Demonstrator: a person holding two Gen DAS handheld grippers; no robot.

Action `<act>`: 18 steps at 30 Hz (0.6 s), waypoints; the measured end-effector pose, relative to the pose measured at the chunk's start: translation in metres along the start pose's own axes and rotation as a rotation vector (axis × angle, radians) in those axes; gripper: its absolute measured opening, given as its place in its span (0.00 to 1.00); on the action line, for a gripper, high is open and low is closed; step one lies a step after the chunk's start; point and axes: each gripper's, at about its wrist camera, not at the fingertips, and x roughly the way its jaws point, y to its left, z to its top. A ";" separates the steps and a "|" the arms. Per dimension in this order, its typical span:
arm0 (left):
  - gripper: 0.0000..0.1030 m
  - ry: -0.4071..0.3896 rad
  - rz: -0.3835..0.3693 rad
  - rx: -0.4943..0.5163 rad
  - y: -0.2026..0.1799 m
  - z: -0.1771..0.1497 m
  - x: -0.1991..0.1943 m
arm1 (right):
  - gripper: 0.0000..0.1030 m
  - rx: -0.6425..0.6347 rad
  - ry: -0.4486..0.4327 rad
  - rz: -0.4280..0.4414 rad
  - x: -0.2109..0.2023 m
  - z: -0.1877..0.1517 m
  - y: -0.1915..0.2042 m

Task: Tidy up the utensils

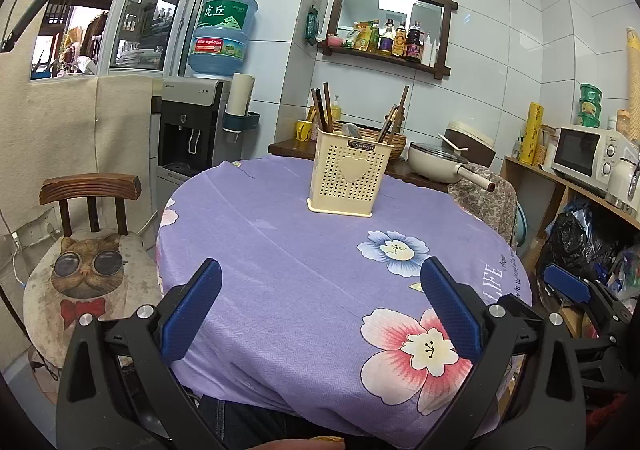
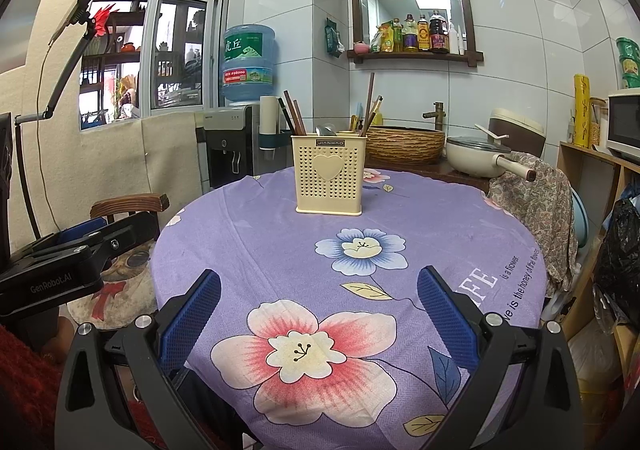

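A cream perforated utensil holder (image 1: 347,177) with a heart on its front stands upright near the far side of the round table (image 1: 280,250). It also shows in the right wrist view (image 2: 329,177). Brown chopsticks (image 1: 325,107) lean in its left compartment, more chopsticks (image 1: 394,121) in its right, and a metal spoon (image 2: 326,129) sits between them. My left gripper (image 1: 320,270) is open and empty over the table's near edge. My right gripper (image 2: 319,278) is open and empty, also at the near edge, to the right of the left one.
The table wears a purple flowered cloth (image 2: 360,250). A wooden chair with a cat cushion (image 1: 86,270) stands at the left. A counter behind holds a woven basket (image 2: 404,145) and a white pan (image 2: 476,159). A shelf with a microwave (image 1: 588,151) is at the right.
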 end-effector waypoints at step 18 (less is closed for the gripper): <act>0.95 -0.004 0.008 -0.006 0.002 -0.001 0.000 | 0.94 0.001 0.005 0.004 0.002 -0.004 0.001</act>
